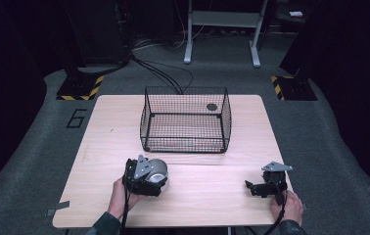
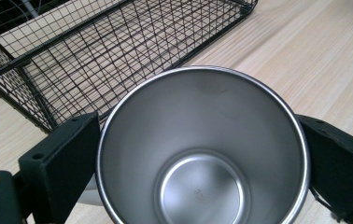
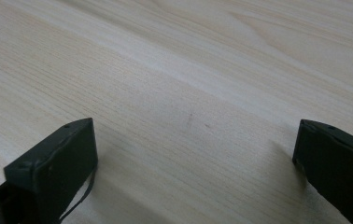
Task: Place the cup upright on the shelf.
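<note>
A shiny steel cup [image 2: 202,149] stands upright between the two black jaws of my left gripper [image 2: 198,158], which press on its sides; its inside is empty. From above, the cup [image 1: 159,169] sits at the table's front left, under my left gripper [image 1: 146,177]. My right gripper [image 1: 256,188] rests low at the front right, jaws spread wide over bare wood. In the right gripper view, my right gripper [image 3: 193,158] has nothing between its jaws.
A black wire basket [image 1: 185,120] stands at the middle back of the wooden table [image 1: 212,196], with a dark round spot behind its far right corner. The basket [image 2: 95,51] lies just beyond the cup. Cables and stands occupy the floor behind.
</note>
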`<state>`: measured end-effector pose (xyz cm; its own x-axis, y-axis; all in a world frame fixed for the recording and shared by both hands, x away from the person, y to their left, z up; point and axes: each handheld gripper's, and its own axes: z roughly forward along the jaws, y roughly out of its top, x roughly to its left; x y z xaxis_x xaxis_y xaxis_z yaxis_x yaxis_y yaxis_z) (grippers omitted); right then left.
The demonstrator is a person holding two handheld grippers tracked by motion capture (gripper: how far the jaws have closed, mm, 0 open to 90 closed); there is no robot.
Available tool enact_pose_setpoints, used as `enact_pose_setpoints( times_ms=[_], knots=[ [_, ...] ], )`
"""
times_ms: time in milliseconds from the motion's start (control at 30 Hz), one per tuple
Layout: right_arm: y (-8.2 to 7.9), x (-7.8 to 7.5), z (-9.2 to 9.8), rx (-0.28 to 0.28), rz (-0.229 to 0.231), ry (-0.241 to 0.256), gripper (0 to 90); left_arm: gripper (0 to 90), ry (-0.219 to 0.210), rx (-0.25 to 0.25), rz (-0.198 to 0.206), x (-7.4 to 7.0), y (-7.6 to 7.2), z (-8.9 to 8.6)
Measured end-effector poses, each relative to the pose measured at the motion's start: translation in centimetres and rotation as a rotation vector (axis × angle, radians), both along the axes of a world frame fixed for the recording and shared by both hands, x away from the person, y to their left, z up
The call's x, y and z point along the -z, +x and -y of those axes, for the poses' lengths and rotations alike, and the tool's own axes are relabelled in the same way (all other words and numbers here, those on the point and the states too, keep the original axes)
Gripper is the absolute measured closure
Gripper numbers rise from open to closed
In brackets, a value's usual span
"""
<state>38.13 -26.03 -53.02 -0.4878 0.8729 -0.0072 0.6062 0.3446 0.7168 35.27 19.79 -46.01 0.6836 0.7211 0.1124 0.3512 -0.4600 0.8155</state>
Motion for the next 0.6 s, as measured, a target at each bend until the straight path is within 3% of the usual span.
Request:
enact_pose_setpoints(
  times_ms=[600],
  knots=[
    [0.02, 0.05, -0.02, 0.002, 0.008, 0.004, 0.0, 6.3, -0.028, 0.029, -0.001, -0.37, -0.02, -0.75]
  ],
)
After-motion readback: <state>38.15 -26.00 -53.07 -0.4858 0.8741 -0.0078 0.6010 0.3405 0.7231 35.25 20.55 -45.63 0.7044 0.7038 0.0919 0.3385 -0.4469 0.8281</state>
